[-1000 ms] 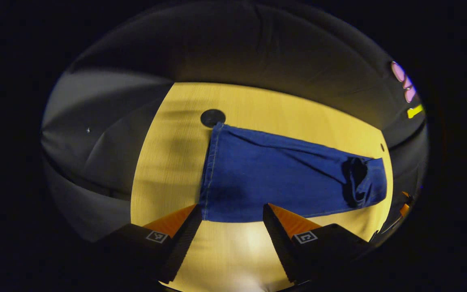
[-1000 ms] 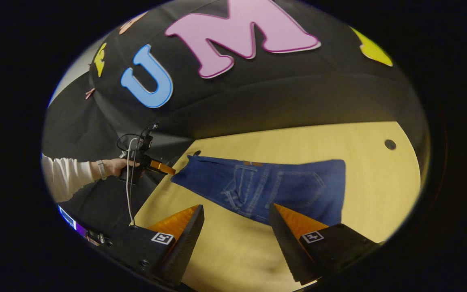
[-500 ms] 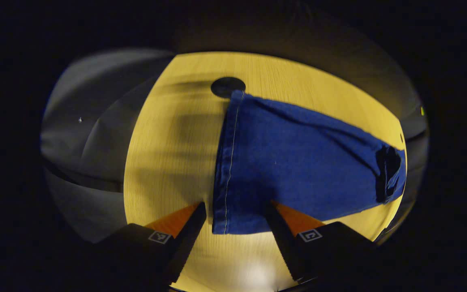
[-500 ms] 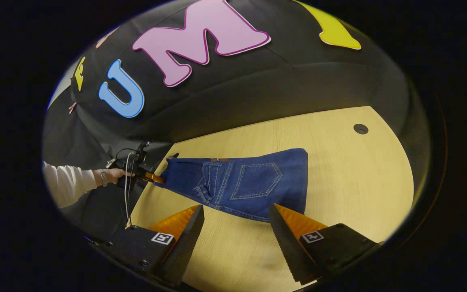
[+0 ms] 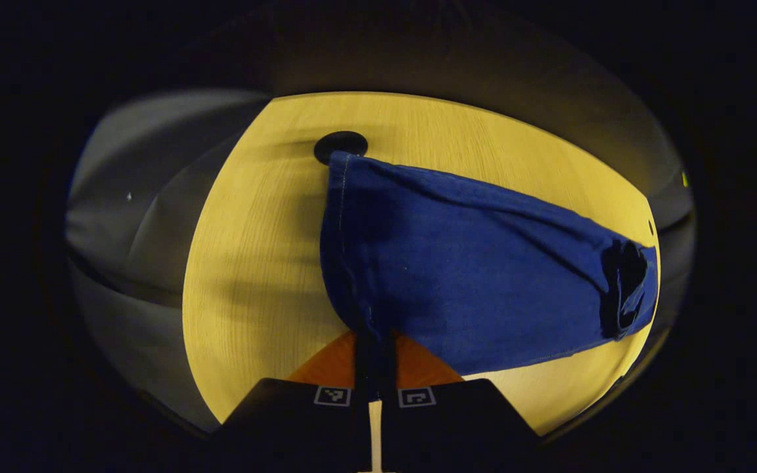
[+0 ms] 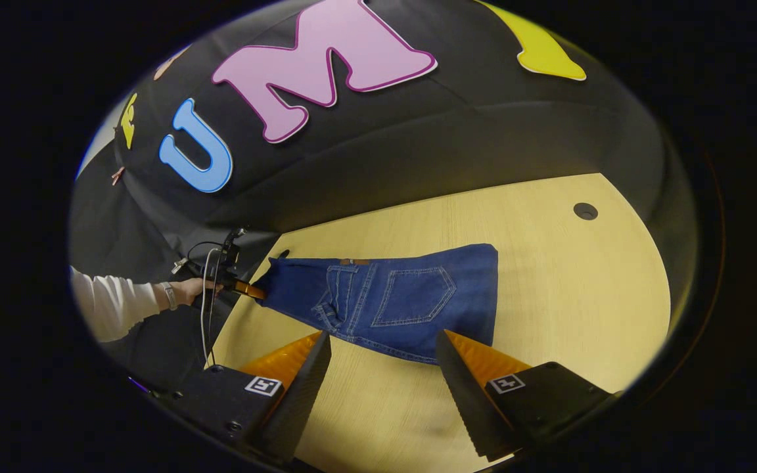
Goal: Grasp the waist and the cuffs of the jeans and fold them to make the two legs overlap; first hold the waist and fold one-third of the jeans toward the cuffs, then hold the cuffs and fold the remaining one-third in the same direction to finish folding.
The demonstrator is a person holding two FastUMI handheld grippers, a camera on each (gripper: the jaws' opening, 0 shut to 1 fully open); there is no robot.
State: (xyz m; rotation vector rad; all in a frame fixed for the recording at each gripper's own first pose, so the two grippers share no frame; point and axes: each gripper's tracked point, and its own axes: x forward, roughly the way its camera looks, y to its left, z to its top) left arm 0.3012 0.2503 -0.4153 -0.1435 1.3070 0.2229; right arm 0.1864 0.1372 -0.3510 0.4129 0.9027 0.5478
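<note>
You have one pair of jeans [image 5: 483, 276] lying on the table [image 5: 260, 263], and two grippers at work. In the left gripper view, your left gripper [image 5: 373, 351] is clenched on the near corner of the denim edge: both fingers press together with the cloth pinched between them, and the fabric bunches and rises slightly at that point. From there the jeans run away to the right across the table, ending in a dark open fold at the far right. One round black hole [image 5: 340, 146] in the table sits at the far corner of that edge, touching the cloth.

In the right gripper view, your right gripper [image 6: 384, 358] hangs released, its two fingers wide apart above the table, near the jeans' [image 6: 391, 299] closest edge but not touching them. The jeans lie flat with one back pocket [image 6: 414, 295] facing up, stitched seams beside it, and a small tan patch at the waist; its writing is too small to read. At the far left, your hand [image 6: 189, 289] with a pale sleeve holds the left gripper [image 6: 247, 289] at the cloth's end. One small hole [image 6: 585, 211] shows in the table [image 6: 582, 295], well apart from the jeans.
</note>
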